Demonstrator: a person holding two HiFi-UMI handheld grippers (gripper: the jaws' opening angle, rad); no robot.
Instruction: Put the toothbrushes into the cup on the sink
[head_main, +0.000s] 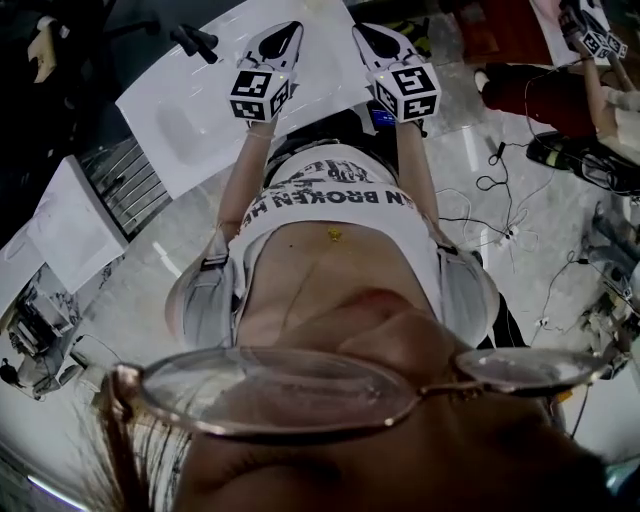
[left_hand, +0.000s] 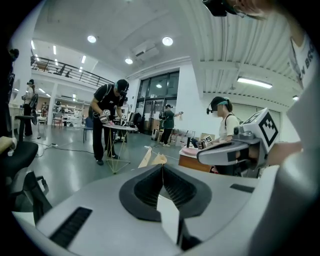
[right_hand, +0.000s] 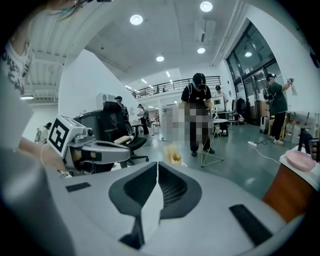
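Note:
No toothbrush, cup or sink shows in any view. The person holds both grippers side by side in front of their chest, pointing out into a large hall. In the head view my left gripper (head_main: 281, 42) and my right gripper (head_main: 379, 42) sit level with each other, marker cubes toward the body. The left gripper view shows my left gripper (left_hand: 161, 168) with its jaws meeting and nothing between them, and the right gripper (left_hand: 239, 150) beside it. My right gripper (right_hand: 157, 166) is likewise shut and empty, with the left gripper (right_hand: 87, 148) at its side.
A white table (head_main: 190, 115) stands just beyond the grippers. Cables (head_main: 505, 225) trail over the floor at the right. Another person (head_main: 560, 95) sits at the far right. Several people (left_hand: 107, 120) stand around small tables in the hall. A black office chair (right_hand: 117, 130) is at the left.

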